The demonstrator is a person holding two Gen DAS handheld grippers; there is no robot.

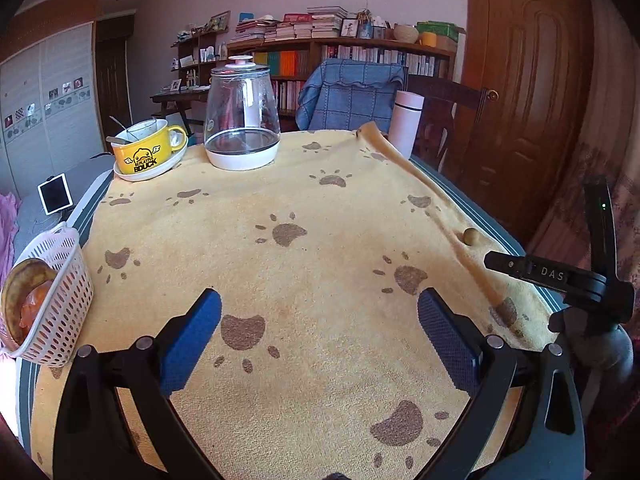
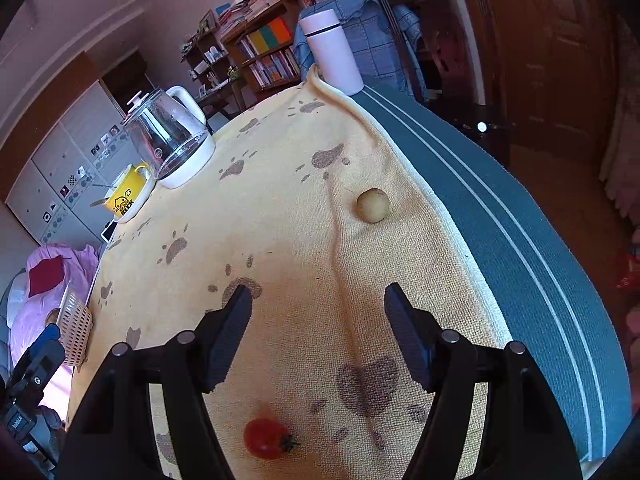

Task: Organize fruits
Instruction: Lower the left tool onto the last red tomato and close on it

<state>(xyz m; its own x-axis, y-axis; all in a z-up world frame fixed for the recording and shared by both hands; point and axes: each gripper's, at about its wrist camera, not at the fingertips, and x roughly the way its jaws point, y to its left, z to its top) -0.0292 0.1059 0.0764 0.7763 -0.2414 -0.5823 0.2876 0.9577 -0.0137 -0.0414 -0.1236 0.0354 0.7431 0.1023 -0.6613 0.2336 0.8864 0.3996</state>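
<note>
Left gripper [image 1: 320,320]: jaws spread wide, nothing between them, above the paw-print towel [image 1: 280,264]. Right gripper [image 2: 318,320]: likewise spread and empty. A small red tomato [image 2: 266,438] lies on the towel beneath it, untouched. A round yellowish fruit [image 2: 372,205] sits near the towel's right edge. The white basket [image 1: 60,312] at the table's left edge holds a banana [image 1: 20,292] and an orange-coloured item.

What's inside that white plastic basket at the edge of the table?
The white basket holds a browned banana curved around something orange, seen in the left wrist view. The basket wall hides the bottom, so anything beneath them cannot be seen.
</note>
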